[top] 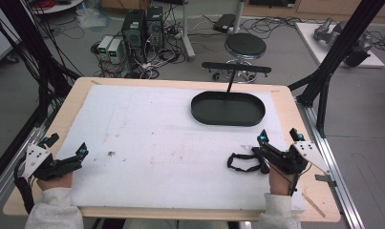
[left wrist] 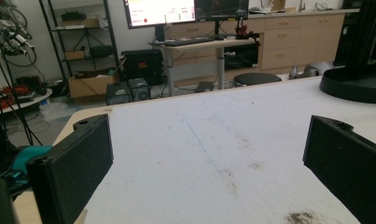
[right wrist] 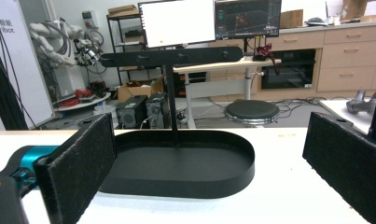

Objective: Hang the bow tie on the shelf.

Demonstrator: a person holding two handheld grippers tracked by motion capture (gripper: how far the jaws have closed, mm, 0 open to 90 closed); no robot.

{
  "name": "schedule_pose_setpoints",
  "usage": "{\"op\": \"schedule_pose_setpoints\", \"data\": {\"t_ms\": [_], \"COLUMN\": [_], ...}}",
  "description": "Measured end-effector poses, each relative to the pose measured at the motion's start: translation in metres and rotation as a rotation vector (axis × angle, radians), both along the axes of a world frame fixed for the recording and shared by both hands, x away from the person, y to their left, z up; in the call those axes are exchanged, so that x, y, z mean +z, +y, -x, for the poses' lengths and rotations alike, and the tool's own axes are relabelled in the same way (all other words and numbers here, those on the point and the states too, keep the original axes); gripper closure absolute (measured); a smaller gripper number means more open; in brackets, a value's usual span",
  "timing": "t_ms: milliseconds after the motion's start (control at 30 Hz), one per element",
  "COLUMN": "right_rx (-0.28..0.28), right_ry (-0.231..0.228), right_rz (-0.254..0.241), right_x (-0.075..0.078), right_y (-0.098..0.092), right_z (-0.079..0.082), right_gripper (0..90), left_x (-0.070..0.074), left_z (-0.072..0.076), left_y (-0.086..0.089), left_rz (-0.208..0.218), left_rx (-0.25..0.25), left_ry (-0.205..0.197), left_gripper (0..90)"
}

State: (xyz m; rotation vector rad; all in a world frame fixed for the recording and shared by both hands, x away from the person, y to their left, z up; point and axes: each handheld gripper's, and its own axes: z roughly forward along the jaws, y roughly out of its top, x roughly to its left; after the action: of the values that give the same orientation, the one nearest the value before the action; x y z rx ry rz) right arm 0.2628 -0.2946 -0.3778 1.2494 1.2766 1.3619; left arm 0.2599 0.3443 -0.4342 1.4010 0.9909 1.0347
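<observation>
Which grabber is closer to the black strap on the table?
The right gripper. The strap lies just beside it, while the left gripper sits far across the table.

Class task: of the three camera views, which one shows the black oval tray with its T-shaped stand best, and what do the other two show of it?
The right gripper view: the tray faces it squarely, with post and crossbar complete. The high view shows the whole tray from above, smaller. The left gripper view catches just its edge at the right.

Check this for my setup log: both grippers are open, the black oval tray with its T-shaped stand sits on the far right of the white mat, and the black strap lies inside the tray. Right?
Not quite: the black strap lies on the white mat beside the right gripper, not inside the black oval tray. The high view shows it. The rest holds.
</observation>
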Motion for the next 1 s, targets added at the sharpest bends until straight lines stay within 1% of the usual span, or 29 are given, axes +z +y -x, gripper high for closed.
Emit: {"op": "schedule_pose_setpoints", "data": {"t_ms": [167,200,233,267,300,333,367,400,433,467,533,567,633,667,700,733,767,800,833,867,900,933,967,1000], "right_rx": [0.005,0.004,-0.029,-0.029,-0.022,-0.022,0.003,0.003,0.038,0.039,0.046,0.048,0.067,0.079,0.079,0.089,0.088,0.088,0.087,0.083,0.091,0.091,0.090,0.085], "right_ry": [0.017,0.029,0.081,0.081,0.123,0.123,0.179,0.179,0.253,0.288,0.328,0.356,0.393,0.418,0.418,0.442,0.492,0.492,0.544,0.570,0.608,0.608,0.656,0.677], "right_rz": [0.011,0.016,0.041,0.041,0.053,0.053,0.059,0.059,0.077,0.101,0.140,0.141,0.146,0.147,0.147,0.156,0.185,0.185,0.209,0.209,0.217,0.217,0.225,0.235], "right_x": [-0.001,-0.001,-0.001,-0.001,-0.001,-0.001,-0.001,-0.001,-0.003,-0.005,-0.008,-0.009,-0.012,-0.013,-0.013,-0.015,-0.018,-0.018,-0.022,-0.023,-0.025,-0.025,-0.028,-0.031], "right_y": [0.001,0.002,0.003,0.003,0.003,0.003,0.002,0.002,0.003,0.005,0.007,0.008,0.010,0.010,0.010,0.010,0.010,0.010,0.008,0.008,0.006,0.006,0.005,0.004], "right_z": [0.002,0.002,0.001,0.001,0.000,0.000,-0.002,-0.002,-0.004,-0.006,-0.008,-0.008,-0.011,-0.013,-0.013,-0.014,-0.017,-0.017,-0.020,-0.020,-0.022,-0.022,-0.024,-0.026], "right_gripper": [1.7,1.7,3.9,3.9,4.9,4.9,4.9,4.9,4.9,5.0,5.4,5.4,6.7,8.1,8.1,9.2,16.3,16.3,16.6,16.6,16.6,16.6,16.9,17.8], "left_x": [0.004,0.005,0.006,0.006,0.007,0.007,0.008,0.009,0.010,0.013,0.014,0.017,0.018,0.018,0.018,0.017,0.016,0.016,0.015,0.015,0.015,0.015,0.015,0.014], "left_z": [0.004,0.004,0.004,0.005,0.006,0.006,0.006,0.007,0.008,0.010,0.011,0.012,0.012,0.012,0.012,0.012,0.011,0.010,0.010,0.010,0.010,0.010,0.010,0.009], "left_y": [0.000,0.000,0.000,0.000,0.000,0.000,0.000,-0.001,-0.001,-0.002,-0.002,-0.004,-0.004,-0.005,-0.005,-0.005,-0.005,-0.006,-0.006,-0.006,-0.007,-0.007,-0.008,-0.008], "left_rz": [0.001,-0.004,-0.005,-0.005,-0.002,-0.002,0.000,0.003,0.000,-0.010,-0.010,-0.020,-0.023,-0.031,-0.031,-0.043,-0.051,-0.050,-0.049,-0.051,-0.053,-0.059,-0.059,-0.067], "left_rx": [0.005,0.006,0.008,0.008,0.007,0.007,0.008,0.006,0.005,0.004,0.004,-0.001,0.000,-0.001,-0.001,0.004,0.009,0.008,0.005,0.003,0.002,0.000,-0.001,0.002], "left_ry": [-0.021,-0.024,-0.026,-0.027,-0.029,-0.029,-0.030,-0.032,-0.036,-0.045,-0.052,-0.063,-0.066,-0.067,-0.067,-0.060,-0.052,-0.046,-0.042,-0.041,-0.045,-0.044,-0.045,-0.041], "left_gripper": [1.7,1.7,1.7,1.7,1.7,1.7,1.7,1.7,1.7,1.7,1.7,1.7,1.7,1.8,1.7,1.7,1.7,1.7,1.7,1.7,1.7,1.7,1.7,1.7]}}
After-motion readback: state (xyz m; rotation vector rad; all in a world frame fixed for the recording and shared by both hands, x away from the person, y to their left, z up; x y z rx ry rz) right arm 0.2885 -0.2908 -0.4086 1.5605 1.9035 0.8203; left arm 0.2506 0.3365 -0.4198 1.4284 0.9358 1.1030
